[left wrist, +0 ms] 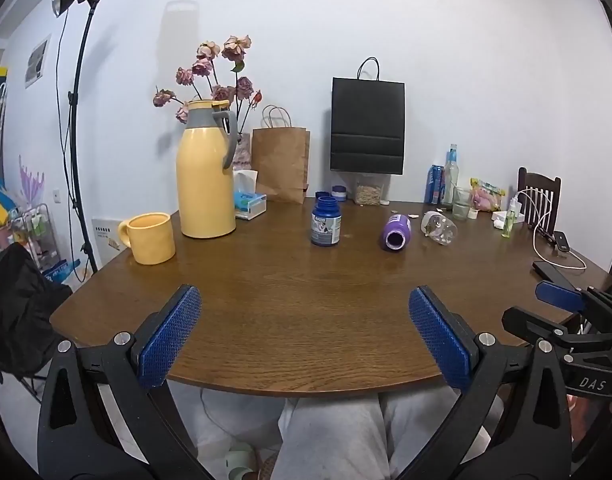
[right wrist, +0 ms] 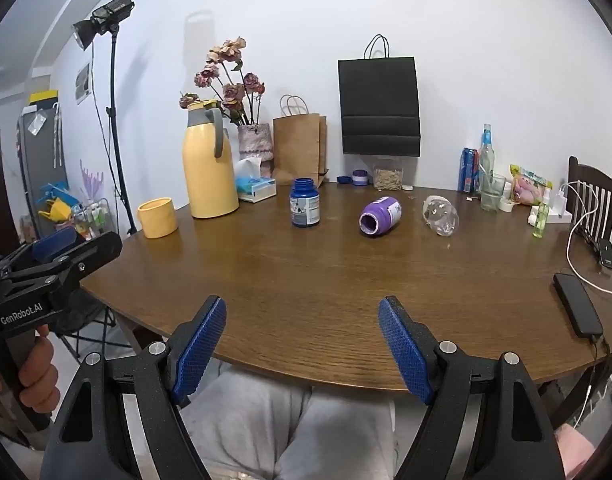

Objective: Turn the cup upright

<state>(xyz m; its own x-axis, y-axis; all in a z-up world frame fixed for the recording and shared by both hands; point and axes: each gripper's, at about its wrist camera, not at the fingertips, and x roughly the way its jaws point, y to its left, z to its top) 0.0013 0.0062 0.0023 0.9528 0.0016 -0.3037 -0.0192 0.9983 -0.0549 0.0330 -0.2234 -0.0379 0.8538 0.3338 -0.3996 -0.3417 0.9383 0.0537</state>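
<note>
Currently both grippers hang at the near table [left wrist: 306, 320] edge, fingers spread wide, nothing between them. Left gripper [left wrist: 304, 336] sits over the edge; right gripper [right wrist: 302, 344] likewise, beside it. Left to right on the wood: yellow mug [left wrist: 150, 238] upright, handle to the left, near the yellow thermos [left wrist: 205, 176]. Blue jar [left wrist: 325, 222] stands upright, lid off. Purple bottle [left wrist: 395, 233] lies on its side, mouth toward the cameras. Clear cup [right wrist: 441, 214] lies tipped over just right of it, well away from both grippers; can't tell for sure which way its opening faces. Black phone [right wrist: 577, 305] lies at far right.
</note>
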